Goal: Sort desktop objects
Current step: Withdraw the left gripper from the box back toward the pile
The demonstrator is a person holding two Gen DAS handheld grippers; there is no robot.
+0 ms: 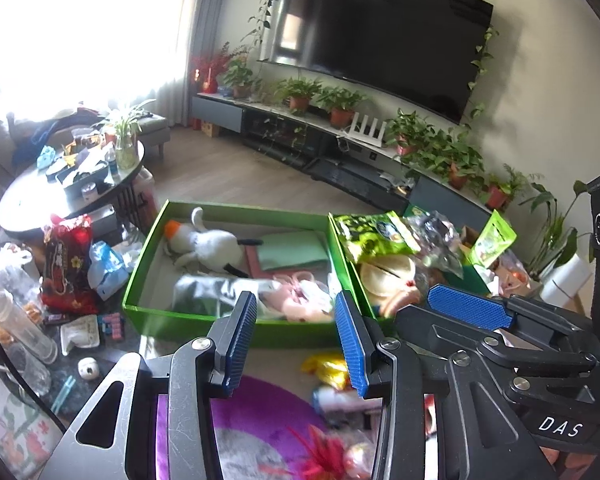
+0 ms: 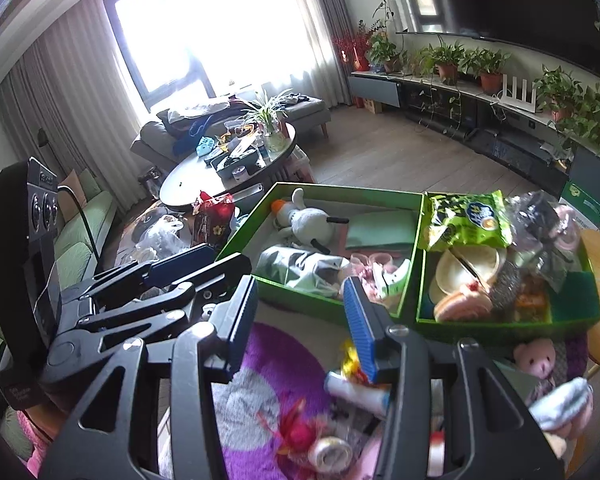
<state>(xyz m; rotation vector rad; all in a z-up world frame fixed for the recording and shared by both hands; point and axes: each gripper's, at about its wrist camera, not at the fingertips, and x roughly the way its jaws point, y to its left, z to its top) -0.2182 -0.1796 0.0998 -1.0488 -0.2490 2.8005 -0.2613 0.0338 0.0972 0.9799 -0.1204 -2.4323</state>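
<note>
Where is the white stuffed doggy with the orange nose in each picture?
Left wrist view: the white stuffed dog lies left of centre, in the far left corner of the left green box.
Right wrist view: the same dog lies near the middle, in the far left part of that box.
Shared landmark: the green snack bag on top of the right green box.

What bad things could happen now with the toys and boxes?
1. The right box is heaped; the green bag on top might slide off if bumped.
2. Both grippers, left and right, are empty and close together, so they could knock each other.
</note>
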